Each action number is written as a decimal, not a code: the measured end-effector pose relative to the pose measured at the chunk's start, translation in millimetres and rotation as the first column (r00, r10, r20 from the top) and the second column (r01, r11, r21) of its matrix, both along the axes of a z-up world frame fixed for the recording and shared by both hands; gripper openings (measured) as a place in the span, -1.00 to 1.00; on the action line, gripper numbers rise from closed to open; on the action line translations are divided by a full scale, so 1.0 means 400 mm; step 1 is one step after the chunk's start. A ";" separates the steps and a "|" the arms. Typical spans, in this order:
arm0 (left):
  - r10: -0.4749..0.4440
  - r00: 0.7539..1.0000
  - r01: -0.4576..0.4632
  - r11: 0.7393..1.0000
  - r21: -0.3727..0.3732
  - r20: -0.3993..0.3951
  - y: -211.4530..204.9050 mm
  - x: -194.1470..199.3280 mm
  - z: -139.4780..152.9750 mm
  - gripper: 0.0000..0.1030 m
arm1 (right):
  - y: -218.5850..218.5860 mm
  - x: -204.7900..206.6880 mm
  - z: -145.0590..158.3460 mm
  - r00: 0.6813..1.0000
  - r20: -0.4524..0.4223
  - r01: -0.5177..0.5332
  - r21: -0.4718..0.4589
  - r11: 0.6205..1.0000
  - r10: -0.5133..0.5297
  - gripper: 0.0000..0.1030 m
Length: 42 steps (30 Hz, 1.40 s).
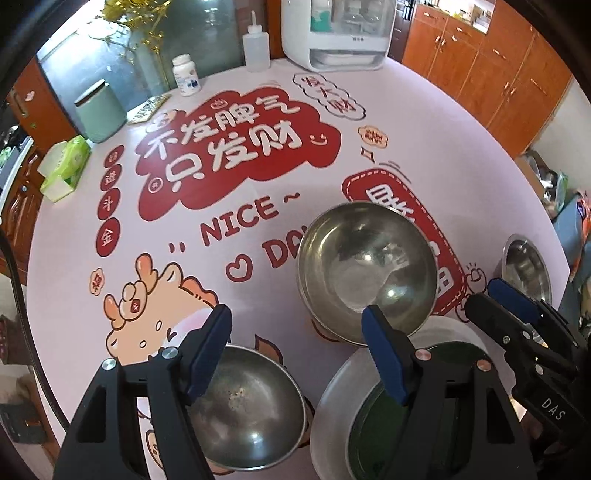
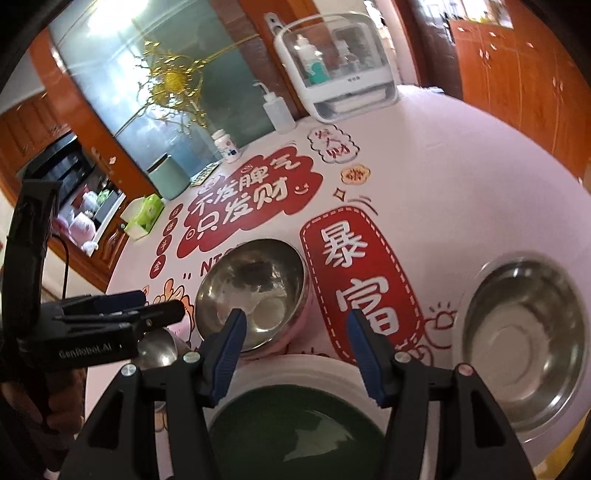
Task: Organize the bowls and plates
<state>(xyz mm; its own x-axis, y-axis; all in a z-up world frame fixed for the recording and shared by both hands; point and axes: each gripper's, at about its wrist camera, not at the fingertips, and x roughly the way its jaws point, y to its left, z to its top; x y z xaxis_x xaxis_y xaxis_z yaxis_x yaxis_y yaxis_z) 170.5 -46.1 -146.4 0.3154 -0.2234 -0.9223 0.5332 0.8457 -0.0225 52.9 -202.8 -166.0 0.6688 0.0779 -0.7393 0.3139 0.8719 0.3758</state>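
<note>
Left wrist view: the left gripper (image 1: pixel 297 317) hangs over the table, its blue-padded jaws spread apart with nothing between them.
Under left jaw: a round stainless steel bowl (image 1: pixel 247 410) stands on the table, nearest the camera.
By right jaw: a second, shiny steel bowl (image 1: pixel 365 266) sits just beyond the tip, apart from the pad.
Plates: a dark green plate (image 1: pixel 376 435) rests inside a wider white plate (image 1: pixel 332 398), low in the frame, next to the near bowl.
Right wrist view: the right gripper (image 2: pixel 295 321) is released, jaws parted and empty, above the far edge of the white plate.
Right side: a shallow steel bowl with a flat bottom (image 2: pixel 524 350) stands well apart from the plates.
Table: a pink cloth with red printed characters (image 2: pixel 461 166) covers it.
Far edge: a white plastic storage box (image 1: pixel 338 33), a squeeze bottle (image 1: pixel 255 48) and a mint green canister (image 1: pixel 101 110) stand there.
</note>
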 end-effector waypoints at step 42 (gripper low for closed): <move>-0.090 0.990 0.089 0.996 -0.010 -0.110 -0.052 0.044 -0.131 -0.50 | 0.024 0.078 -0.094 0.995 -0.100 0.025 0.145 0.989 -0.011 -0.53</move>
